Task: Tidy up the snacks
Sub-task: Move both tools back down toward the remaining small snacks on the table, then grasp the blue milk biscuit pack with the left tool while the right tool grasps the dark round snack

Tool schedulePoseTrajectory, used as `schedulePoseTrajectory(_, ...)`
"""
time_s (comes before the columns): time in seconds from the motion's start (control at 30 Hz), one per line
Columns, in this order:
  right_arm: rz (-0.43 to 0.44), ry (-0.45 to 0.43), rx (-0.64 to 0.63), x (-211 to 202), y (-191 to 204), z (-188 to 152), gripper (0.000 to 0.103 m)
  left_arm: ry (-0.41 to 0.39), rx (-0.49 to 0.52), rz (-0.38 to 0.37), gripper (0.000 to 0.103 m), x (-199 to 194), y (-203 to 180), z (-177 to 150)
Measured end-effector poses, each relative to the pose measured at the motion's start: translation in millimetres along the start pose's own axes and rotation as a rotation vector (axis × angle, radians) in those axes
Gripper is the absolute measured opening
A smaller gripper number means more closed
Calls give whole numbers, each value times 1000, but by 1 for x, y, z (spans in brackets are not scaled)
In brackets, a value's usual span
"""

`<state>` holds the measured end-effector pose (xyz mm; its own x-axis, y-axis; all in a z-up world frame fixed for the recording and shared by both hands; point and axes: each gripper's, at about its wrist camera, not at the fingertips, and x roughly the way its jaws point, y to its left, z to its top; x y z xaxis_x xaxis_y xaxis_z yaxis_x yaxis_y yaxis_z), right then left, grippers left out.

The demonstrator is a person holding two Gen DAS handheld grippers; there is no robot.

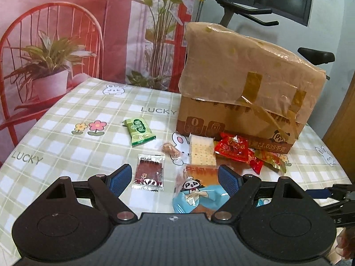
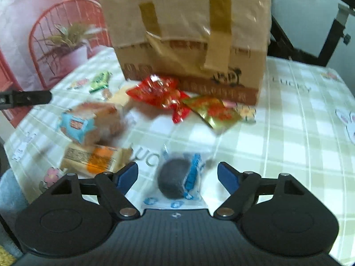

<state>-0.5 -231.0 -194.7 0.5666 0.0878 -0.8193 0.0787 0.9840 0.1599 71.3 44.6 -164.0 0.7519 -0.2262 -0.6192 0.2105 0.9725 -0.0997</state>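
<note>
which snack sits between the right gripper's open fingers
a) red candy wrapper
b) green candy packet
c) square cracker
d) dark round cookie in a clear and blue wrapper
d: in the right wrist view the dark round cookie lies on the tablecloth between the spread fingers of the right gripper, which do not touch it.

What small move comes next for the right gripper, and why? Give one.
Probably lower the right gripper a little further and close on the dark cookie pack. Its fingers stand open on either side of the pack without pressing it, and the pack lies flat on the tablecloth, apart from the other snacks. The picture is blurred, so how near the fingers are is uncertain.
</note>
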Motion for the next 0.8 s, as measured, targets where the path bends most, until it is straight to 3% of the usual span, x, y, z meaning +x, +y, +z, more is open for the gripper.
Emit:
schedulePoseTrajectory(0.1, 2, 43, 34, 10, -6, -3, 67, 13, -2, -21, 87, 6, -1, 0)
schedulePoseTrajectory(0.27, -14, 40, -22, 18, 0, 3, 51, 27, -4, -72, 91, 24, -15, 5)
schedulePoseTrajectory(0.63, -20, 13, -48, 24, 4, 8, 49, 62, 37, -102, 95, 43, -36, 6)
schedulePoseTrajectory(0.8, -18, 6, -38, 24, 2, 7, 49, 77, 33, -156, 99, 50, -40, 7)
